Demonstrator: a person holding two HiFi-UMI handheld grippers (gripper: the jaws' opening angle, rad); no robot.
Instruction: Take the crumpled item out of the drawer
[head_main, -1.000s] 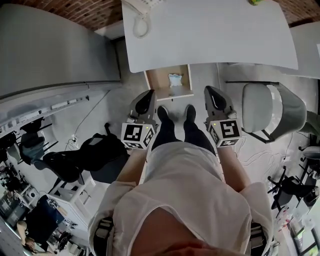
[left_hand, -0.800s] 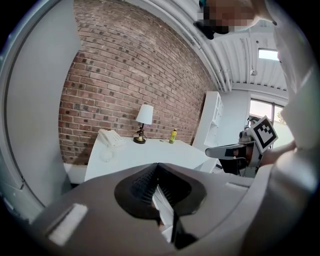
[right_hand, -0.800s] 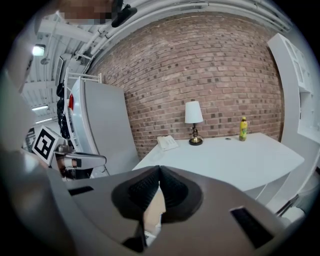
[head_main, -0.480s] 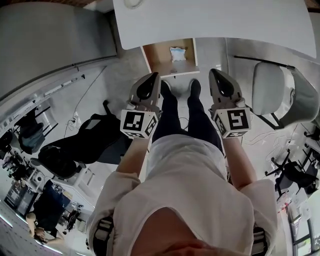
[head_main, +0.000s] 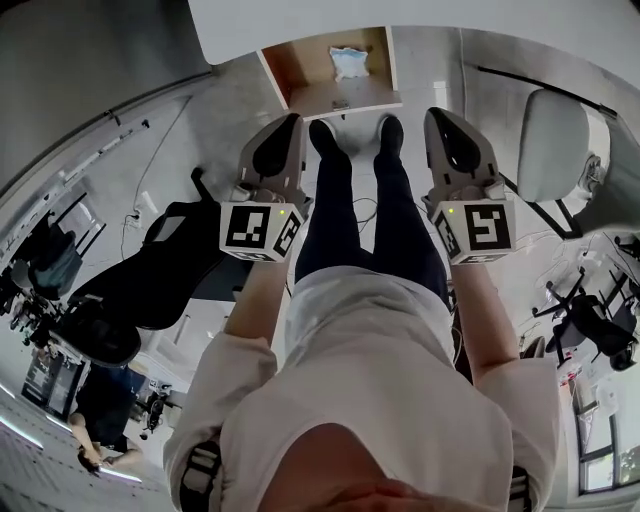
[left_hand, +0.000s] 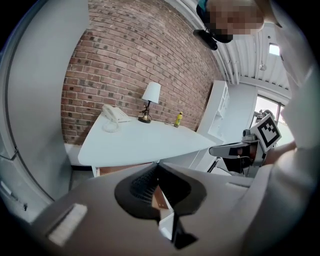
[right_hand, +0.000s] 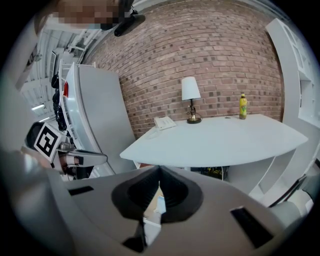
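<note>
An open wooden drawer (head_main: 300, 62) juts out from under the white desk (head_main: 240, 25) at the top of the head view. In it lies the crumpled item (head_main: 350, 62), pale blue and white. My left gripper (head_main: 293, 122) and right gripper (head_main: 437, 116) are held side by side short of the drawer, above the floor, one on each side of the person's legs. On both, the jaws meet at the tips with nothing between them. In the right gripper view a bit of the drawer's wood and the pale item (right_hand: 160, 204) show below the shut jaws.
On the desk (right_hand: 220, 140) stand a lamp (right_hand: 189, 100), a white phone (right_hand: 163, 122) and a yellow bottle (right_hand: 242, 106). A white chair (head_main: 560, 150) is at the right, a black chair (head_main: 150, 270) at the left. A grey cabinet (right_hand: 95, 120) flanks the desk.
In the head view the desk and drawer have slid towards the top edge, and both grippers look larger and higher. Both stay shut and empty.
</note>
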